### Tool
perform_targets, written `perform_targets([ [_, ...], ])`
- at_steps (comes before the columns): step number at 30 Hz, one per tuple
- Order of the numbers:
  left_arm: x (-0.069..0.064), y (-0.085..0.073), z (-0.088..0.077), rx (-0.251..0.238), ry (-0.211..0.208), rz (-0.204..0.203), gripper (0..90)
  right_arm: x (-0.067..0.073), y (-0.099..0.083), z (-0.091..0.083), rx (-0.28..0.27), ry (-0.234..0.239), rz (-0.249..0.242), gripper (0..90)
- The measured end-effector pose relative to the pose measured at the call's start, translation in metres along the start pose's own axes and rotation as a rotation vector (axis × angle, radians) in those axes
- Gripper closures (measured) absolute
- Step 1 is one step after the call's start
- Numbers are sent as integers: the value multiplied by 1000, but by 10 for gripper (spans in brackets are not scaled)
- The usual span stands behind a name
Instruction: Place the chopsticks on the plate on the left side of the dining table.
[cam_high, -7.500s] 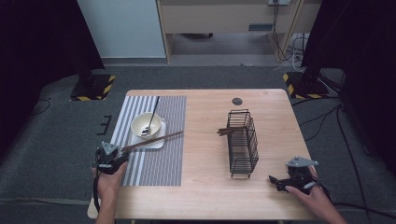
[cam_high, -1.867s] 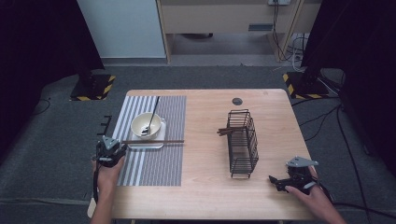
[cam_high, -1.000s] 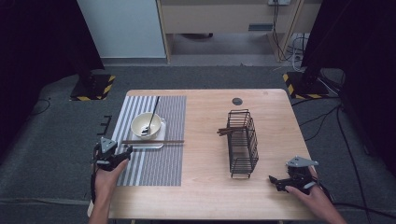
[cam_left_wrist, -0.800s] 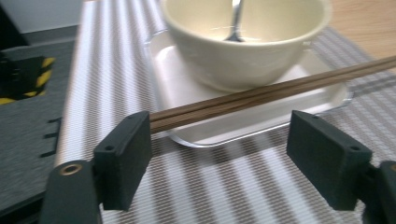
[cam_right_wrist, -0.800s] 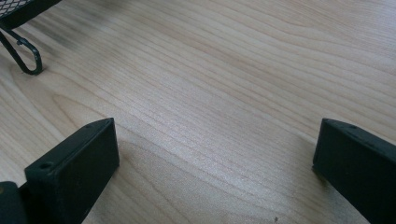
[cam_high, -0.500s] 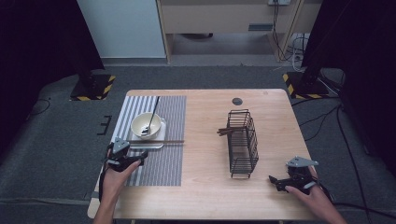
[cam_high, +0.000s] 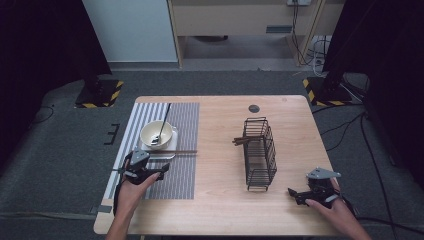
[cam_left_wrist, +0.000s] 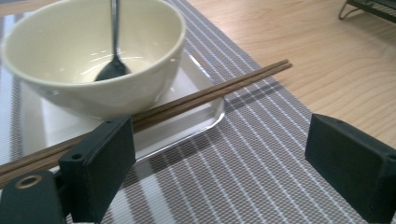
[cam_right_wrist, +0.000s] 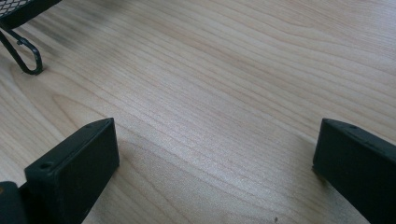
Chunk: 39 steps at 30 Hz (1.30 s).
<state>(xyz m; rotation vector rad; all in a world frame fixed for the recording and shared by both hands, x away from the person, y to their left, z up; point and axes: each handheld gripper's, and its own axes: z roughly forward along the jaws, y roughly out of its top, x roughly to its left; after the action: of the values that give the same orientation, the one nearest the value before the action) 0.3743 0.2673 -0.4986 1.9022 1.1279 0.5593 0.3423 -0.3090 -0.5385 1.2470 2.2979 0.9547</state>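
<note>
A pair of brown chopsticks (cam_high: 175, 151) (cam_left_wrist: 210, 91) lies across the front rim of a white tray (cam_high: 172, 143) (cam_left_wrist: 205, 120). On the tray stands a cream bowl (cam_high: 151, 132) (cam_left_wrist: 93, 56) with a dark spoon (cam_high: 164, 120) (cam_left_wrist: 112, 70) in it. My left gripper (cam_high: 162, 173) (cam_left_wrist: 219, 154) hovers over the striped placemat (cam_high: 185, 172) just in front of the chopsticks. Its jaws have just been opening and stand wide, with nothing between the pads. My right gripper (cam_high: 292, 192) (cam_right_wrist: 215, 163) rests open on bare wood at the front right.
A black wire basket (cam_high: 260, 155) (cam_right_wrist: 23, 56) stands right of centre with more chopsticks (cam_high: 242, 141) poking out of its left side. A small dark disc (cam_high: 254, 108) sits near the table's far edge. The table edges drop to grey carpet.
The left gripper has let go of the chopsticks, which now lie on the tray, and has moved right along the placemat with its jaws wider. The right gripper has kept still.
</note>
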Motion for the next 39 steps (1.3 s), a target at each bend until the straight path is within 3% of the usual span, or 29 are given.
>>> perform_targets([
  [10,-20,5,11,25,-44,42,79,0,0,0,0,0,0,2],
  [19,-37,9,20,34,-86,52,74,0,0,0,0,0,0,2],
  [29,-58,13,29,55,-119,101,70,0,0,0,1,2,-4,2],
  [39,-90,20,44,78,-182,144,61,0,0,0,1,2,-3,2],
])
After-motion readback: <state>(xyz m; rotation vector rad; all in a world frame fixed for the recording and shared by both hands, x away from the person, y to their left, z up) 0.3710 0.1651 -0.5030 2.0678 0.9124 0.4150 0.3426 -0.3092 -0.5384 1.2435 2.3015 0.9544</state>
